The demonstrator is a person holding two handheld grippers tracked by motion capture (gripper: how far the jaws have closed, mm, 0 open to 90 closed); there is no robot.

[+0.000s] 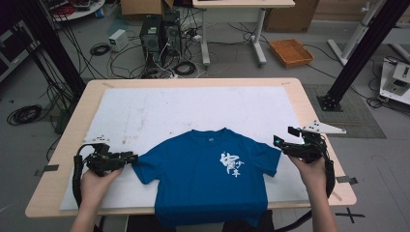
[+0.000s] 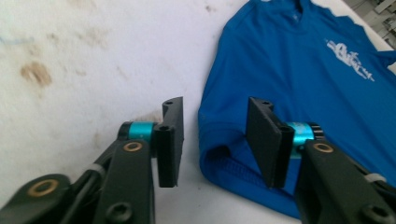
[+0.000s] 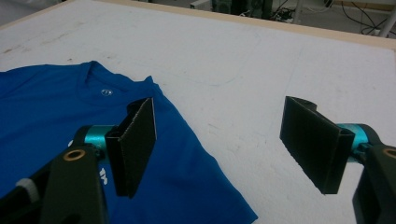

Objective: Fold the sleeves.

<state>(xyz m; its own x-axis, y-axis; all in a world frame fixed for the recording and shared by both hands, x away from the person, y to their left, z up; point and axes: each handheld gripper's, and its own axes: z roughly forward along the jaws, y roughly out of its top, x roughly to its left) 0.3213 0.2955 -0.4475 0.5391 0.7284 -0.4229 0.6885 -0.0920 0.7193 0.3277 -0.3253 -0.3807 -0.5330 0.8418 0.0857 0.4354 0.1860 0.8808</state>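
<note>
left tool (image 2: 215, 140) half-closed astride blue t-shirt (image 1: 208, 174) sleeve hem, pads not pressing; right tool (image 3: 224, 149) wide over its other sleeve.

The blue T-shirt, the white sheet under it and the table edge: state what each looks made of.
Blue T-shirt: soft knit fabric, matte, judging by its limp folds and stitched sleeve hem; white print, probably ink. White sheet: thin matte mat, perhaps foam or felt; stained and scuffed, material uncertain. Table: pale wood-look edge, likely laminate or plywood, smooth.
</note>
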